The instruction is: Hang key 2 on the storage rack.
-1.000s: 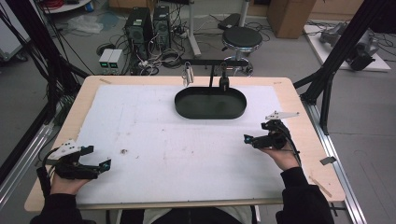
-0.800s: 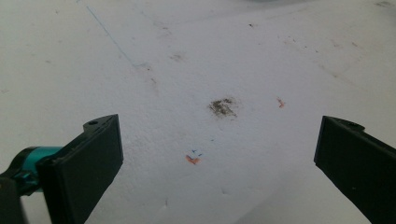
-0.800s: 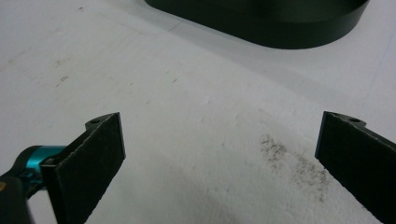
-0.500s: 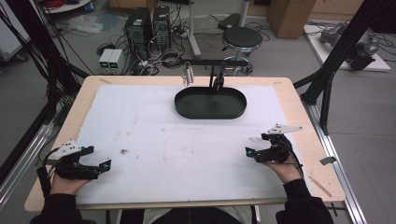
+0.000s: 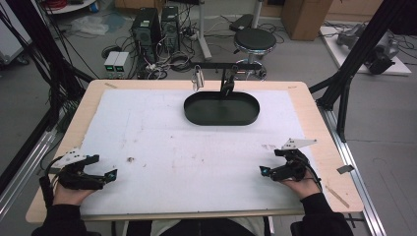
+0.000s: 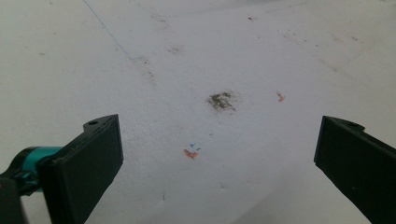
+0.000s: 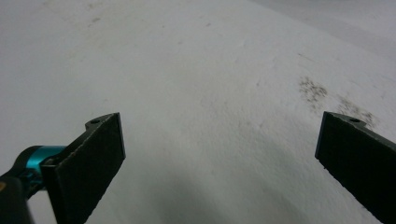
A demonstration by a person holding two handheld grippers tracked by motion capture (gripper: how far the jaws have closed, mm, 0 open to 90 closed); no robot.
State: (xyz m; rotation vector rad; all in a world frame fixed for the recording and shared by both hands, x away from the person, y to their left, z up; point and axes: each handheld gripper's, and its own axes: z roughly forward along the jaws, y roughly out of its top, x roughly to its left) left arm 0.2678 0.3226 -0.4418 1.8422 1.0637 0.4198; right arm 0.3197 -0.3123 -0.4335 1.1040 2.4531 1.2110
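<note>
A black oval tray [image 5: 221, 109] is being shown at the upper centre of the high view, well apart from both grippers and nearest to them of anything on the white foam mat [image 5: 187, 147]. It is being judged stiff, light and smooth-walled, best taken by its thin raised rim. The left gripper [image 5: 109, 176], lower left, and the right gripper [image 5: 265, 171], lower right, are being held spread wide, with nothing grasped.

Black sleeves cover both forearms. The left gripper [image 5: 112, 175] and right gripper [image 5: 264, 171] are black with teal accents, flat rectangular jaws, grey three-cornered top plates, black cables.
</note>
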